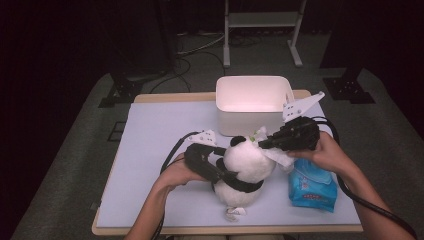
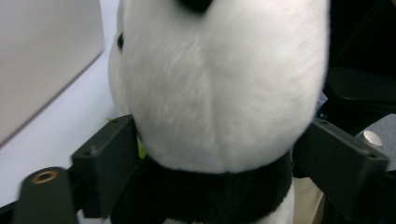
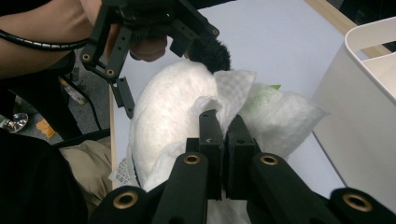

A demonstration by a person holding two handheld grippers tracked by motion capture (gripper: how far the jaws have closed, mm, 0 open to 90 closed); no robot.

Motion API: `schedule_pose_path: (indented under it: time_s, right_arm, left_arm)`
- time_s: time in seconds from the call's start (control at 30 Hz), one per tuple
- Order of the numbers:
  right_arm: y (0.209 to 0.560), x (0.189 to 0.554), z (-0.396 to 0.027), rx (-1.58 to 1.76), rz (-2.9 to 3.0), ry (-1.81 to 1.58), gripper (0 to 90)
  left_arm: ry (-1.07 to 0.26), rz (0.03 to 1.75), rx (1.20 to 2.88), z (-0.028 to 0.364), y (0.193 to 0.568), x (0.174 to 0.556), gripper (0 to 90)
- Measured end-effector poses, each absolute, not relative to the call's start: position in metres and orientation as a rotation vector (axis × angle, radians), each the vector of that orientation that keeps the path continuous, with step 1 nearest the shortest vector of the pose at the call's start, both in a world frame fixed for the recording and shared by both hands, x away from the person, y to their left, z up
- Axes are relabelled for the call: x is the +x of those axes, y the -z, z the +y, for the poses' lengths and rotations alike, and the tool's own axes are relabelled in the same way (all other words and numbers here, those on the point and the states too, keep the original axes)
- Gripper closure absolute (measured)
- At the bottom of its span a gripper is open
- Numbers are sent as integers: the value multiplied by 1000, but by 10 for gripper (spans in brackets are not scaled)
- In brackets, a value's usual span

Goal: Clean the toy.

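Observation:
A black-and-white plush panda (image 1: 247, 162) sits upright near the table's front middle. My left gripper (image 1: 244, 176) reaches in from the left, and its jaws stand wide on either side of the panda's neck, just under the white head (image 2: 219, 84). The fur touches both jaws, with no clear squeeze. My right gripper (image 1: 262, 143) comes from the right and is shut on a white wipe (image 3: 285, 116), which lies against the top of the panda's head (image 3: 173, 107), by its black ear. Part of the wipe (image 1: 282, 157) hangs under that gripper.
A white bin (image 1: 250, 122) stands just behind the panda, its wall close on the right in the right gripper view (image 3: 364, 116). A blue pack of wipes (image 1: 312, 187) lies at the front right under the right hand. The pale mat (image 1: 150, 145) is bare to the left.

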State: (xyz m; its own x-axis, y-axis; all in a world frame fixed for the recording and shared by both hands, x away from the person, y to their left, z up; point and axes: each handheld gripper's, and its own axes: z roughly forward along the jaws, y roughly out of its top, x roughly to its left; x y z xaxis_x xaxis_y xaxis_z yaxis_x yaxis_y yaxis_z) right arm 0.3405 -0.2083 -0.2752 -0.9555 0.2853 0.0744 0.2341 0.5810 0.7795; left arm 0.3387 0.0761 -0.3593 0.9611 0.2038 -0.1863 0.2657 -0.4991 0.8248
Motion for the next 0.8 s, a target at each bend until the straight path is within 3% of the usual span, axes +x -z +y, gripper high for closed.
schedule_pose_path:
  time_s: [0.13,0.3,0.63,0.8]
  right_arm:
    - [277,340,-209,456,2738,-1338,872]
    - [276,339,-212,476,2724,-1351,872]
    - [272,335,-218,483,2688,-1385,872]
    - [286,338,-220,518,2724,-1374,871]
  left_arm:
    - [88,320,2075,70,361,341,120]
    - [48,298,2067,71,354,340,333]
    - [-49,264,2156,73,322,336,377]
    - [-36,264,2204,67,331,335,374]
